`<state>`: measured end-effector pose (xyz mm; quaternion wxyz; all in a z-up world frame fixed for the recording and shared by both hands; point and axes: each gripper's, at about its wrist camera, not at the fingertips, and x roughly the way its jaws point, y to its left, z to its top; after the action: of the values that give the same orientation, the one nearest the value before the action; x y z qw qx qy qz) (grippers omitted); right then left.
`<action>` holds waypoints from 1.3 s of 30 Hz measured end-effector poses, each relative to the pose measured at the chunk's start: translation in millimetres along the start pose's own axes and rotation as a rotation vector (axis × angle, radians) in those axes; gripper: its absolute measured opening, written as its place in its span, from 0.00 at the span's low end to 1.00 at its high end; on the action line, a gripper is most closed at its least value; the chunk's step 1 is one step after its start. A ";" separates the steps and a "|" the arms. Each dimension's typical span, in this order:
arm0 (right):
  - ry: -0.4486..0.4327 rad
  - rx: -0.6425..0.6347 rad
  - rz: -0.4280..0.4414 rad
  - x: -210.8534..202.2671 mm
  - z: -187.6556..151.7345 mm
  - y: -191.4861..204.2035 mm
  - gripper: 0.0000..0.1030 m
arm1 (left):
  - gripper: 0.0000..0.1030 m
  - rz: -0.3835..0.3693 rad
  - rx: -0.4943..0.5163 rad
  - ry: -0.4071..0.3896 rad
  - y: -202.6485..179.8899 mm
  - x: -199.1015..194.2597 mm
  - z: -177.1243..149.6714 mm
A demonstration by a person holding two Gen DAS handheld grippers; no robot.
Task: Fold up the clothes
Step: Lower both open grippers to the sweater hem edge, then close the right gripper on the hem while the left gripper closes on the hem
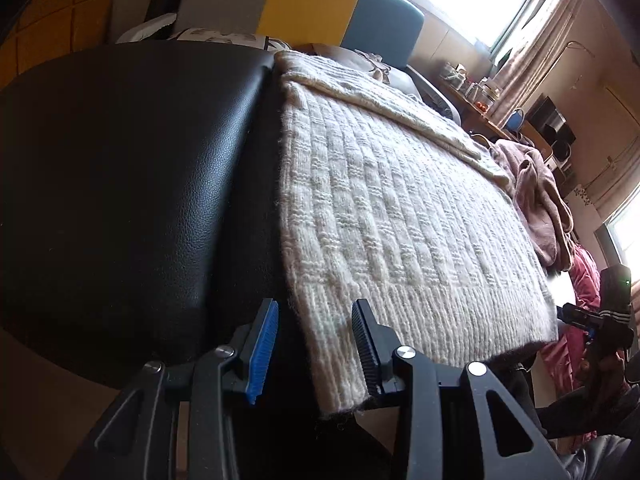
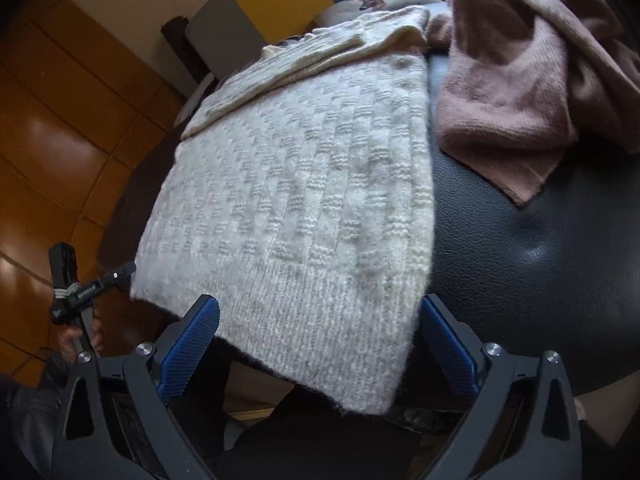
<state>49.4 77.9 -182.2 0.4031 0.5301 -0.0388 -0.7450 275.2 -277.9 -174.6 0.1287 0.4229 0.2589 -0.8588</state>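
Landmark: cream chunky-knit basket-weave sweater (image 2: 288, 208), lying flat on a black grained-leather seat cushion (image 2: 540, 264), ribbed hem hanging off the cushion's near edge.

Risks, biggest first:
- The knit is thick, fuzzy and stretchy. Lifting the hem by two corners will likely sag the middle and drag the folded-over sleeve at the sweater's far end out of place.
- The leather looks slick and domed, so the whole sweater could slide off the near edge if pulled toward the person.
- Mauve fine-knit garment (image 2: 516, 92) is heaped just beside the sweater's right edge and could snag and ride along in a fold.
- Uneven grips: left hand-held gripper (image 1: 316, 354) is half-spread at the hem's left corner, pads not visibly pressing the knit; right hand-held gripper (image 2: 320, 344) gapes wide, straddling the hem's right part, also unclamped. Nothing is held by either. A shallow bite on fuzzy rib could slip.

Textures: the sweater is a raised check pattern over a vertical rib band; the gripper pads are blue and ridged. Beyond the sweater's left side lies glossy brown floor tile (image 2: 52, 152).
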 end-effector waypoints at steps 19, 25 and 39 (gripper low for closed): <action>-0.005 0.035 0.074 -0.6 1.9 -17.1 0.62 | 0.37 -0.167 -0.254 -0.002 24.4 -3.8 -5.6; 0.005 0.043 0.108 0.0 3.0 -19.4 0.62 | 0.35 -0.138 -0.244 0.005 23.0 -3.9 -10.8; 0.025 0.090 0.192 4.5 5.9 -25.9 0.63 | 0.26 -0.372 -0.466 0.007 41.1 13.9 -14.7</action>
<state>29.6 90.3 -195.6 0.4489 0.5509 -0.1179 -0.6936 294.5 -304.1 -206.9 0.0617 0.3300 0.5229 -0.7835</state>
